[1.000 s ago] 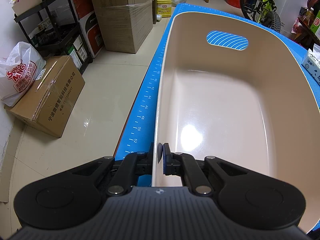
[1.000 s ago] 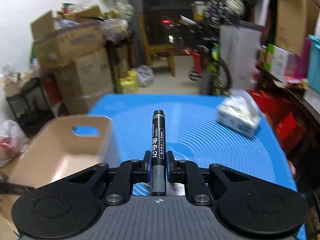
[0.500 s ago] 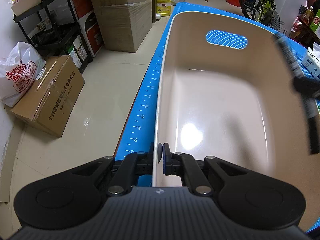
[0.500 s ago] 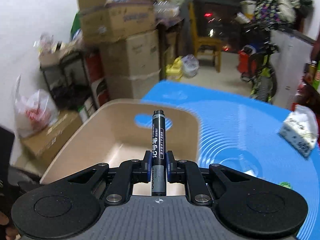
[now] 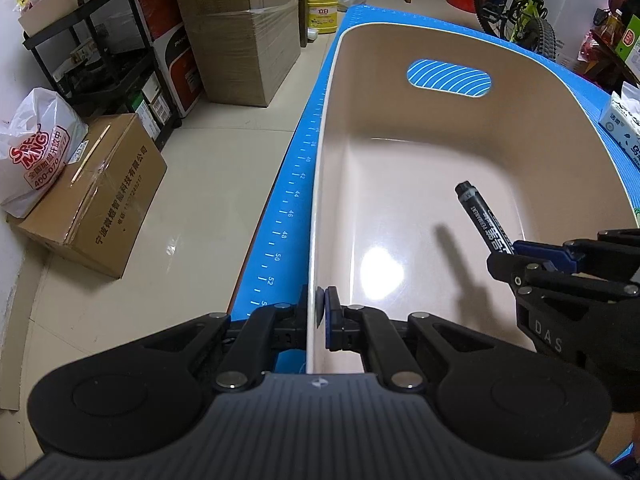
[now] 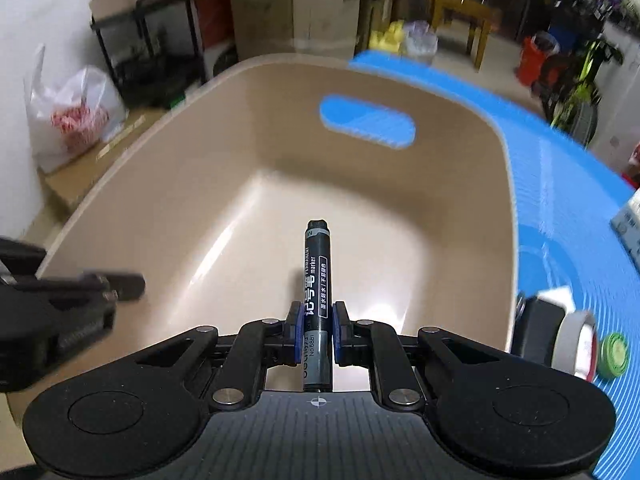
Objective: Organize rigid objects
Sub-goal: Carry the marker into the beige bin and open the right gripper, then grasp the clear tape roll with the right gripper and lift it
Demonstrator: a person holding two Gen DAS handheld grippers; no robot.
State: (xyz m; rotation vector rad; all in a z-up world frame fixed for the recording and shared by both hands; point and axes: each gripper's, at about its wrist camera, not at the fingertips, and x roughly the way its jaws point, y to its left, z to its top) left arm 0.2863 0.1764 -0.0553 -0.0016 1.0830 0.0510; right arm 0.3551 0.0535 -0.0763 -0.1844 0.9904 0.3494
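At the bin's near-left rim: the left gripper [image 5: 318, 312] is clenched on the thin wall of the beige bin [image 5: 520, 92], one pad outside, one inside, steadying it.
Bin: it sits on the blue mat [image 5: 288, 208] at the table's left edge; no object lies on the floor that shows.
Marker: the black marker [image 6: 317, 280] is above the bin's floor, right of centre in the left wrist view, not touching the floor or the walls.
Marker's long axis: along the right gripper's fingers, capped end leading, slanting down toward the floor and the far wall with the handle slot [image 6: 368, 126].
Right gripper: the right gripper [image 6: 316, 328] grasps the marker by its lower barrel, pads pressed on both sides.
Nearer hand: the right; the left is busy with the rim.
Coming move, as I judge it: lower a little, then release, so that the marker lands lengthwise in the bin.
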